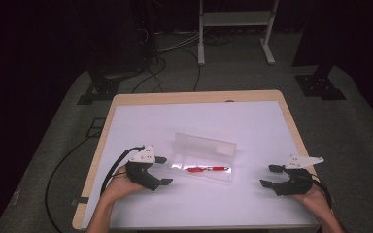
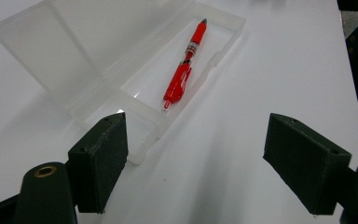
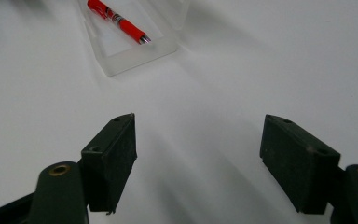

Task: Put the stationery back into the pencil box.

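Note:
A clear plastic pencil case [image 1: 203, 158] lies open in the middle of the white table, its lid tipped back. Inside its tray rests a red pen [image 1: 207, 169], also seen as the red pen [image 2: 184, 74] and the red pen [image 3: 117, 20]. My left gripper [image 1: 163, 170] is just left of the case [image 2: 121, 60], jaws wide apart with nothing between them. My right gripper [image 1: 270, 175] rests near the table's right edge, well apart from the case [image 3: 130, 42], open and empty. In its own view the left gripper [image 2: 196, 163] points at the case's near end.
The white mat [image 1: 199, 121] covers a wooden table [image 1: 194, 97]. Beyond the table stand a metal frame [image 1: 235, 29], dark stand bases [image 1: 320, 85] and cables [image 1: 175, 58] on the grey floor.

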### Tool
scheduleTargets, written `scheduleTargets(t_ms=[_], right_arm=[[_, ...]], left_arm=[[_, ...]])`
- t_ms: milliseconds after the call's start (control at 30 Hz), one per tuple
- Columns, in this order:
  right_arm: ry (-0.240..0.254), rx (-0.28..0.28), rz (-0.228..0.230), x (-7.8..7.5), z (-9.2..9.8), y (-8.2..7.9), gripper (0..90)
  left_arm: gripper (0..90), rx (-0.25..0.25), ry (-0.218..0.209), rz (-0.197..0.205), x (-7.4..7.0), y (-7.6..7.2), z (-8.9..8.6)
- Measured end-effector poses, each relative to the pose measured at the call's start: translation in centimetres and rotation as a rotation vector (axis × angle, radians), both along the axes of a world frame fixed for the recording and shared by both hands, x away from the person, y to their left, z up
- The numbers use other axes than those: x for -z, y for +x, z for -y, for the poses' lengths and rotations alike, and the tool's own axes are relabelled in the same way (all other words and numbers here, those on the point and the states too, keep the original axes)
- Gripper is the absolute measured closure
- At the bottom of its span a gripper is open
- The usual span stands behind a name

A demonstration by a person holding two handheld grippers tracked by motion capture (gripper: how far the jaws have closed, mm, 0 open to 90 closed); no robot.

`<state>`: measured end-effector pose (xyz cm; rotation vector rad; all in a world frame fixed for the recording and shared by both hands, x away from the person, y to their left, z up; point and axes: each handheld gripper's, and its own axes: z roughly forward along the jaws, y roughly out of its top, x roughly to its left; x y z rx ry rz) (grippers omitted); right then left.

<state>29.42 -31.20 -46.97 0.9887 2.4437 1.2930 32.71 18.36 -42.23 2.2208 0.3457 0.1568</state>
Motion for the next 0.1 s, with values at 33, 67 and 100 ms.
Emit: scheduleTargets(t_ms=[33, 67, 100], right_arm=[[0.001, 0.0, -0.001, 0.0, 0.0, 0.0, 26.3], [0.002, -0.001, -0.001, 0.02, 0.01, -0.01, 26.3], [0.003, 0.0, -0.003, 0.03, 0.02, 0.0, 26.3]], left_arm=[[20.5, -0.008, -0.003, -0.001, 0.09, -0.16, -0.2], [20.4, -0.011, -0.006, 0.0, 0.15, -0.23, -0.36], [20.2, -0.021, -0.01, -0.003, 0.28, -0.39, -0.6]])
